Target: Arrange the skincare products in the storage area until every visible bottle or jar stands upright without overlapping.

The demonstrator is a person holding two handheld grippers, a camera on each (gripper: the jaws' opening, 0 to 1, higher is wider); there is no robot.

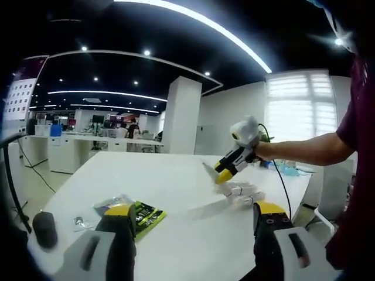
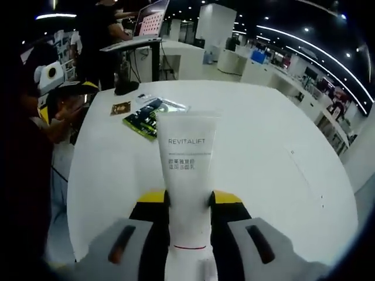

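Note:
A white tube [image 2: 186, 170] printed REVITALIFT is clamped between the jaws of my right gripper [image 2: 188, 202] and points out over the white table [image 2: 275, 146]. In the left gripper view the right gripper [image 1: 222, 174] reaches in from the right on a person's arm, with the pale tube [image 1: 208, 169] sticking out to the left above the table [image 1: 176, 181]. Just under it lie some clear and white skincare items [image 1: 243, 191], too blurred to tell apart. My left gripper [image 1: 194, 213] is open and holds nothing.
A green packet [image 1: 146, 214] lies near the left jaw beside a small sachet [image 1: 79, 222] and a dark grey rounded object [image 1: 44, 229] at the table edge. The green packet [image 2: 145, 120] and a brown sachet [image 2: 120, 108] lie beyond the tube. Desks and people stand further off.

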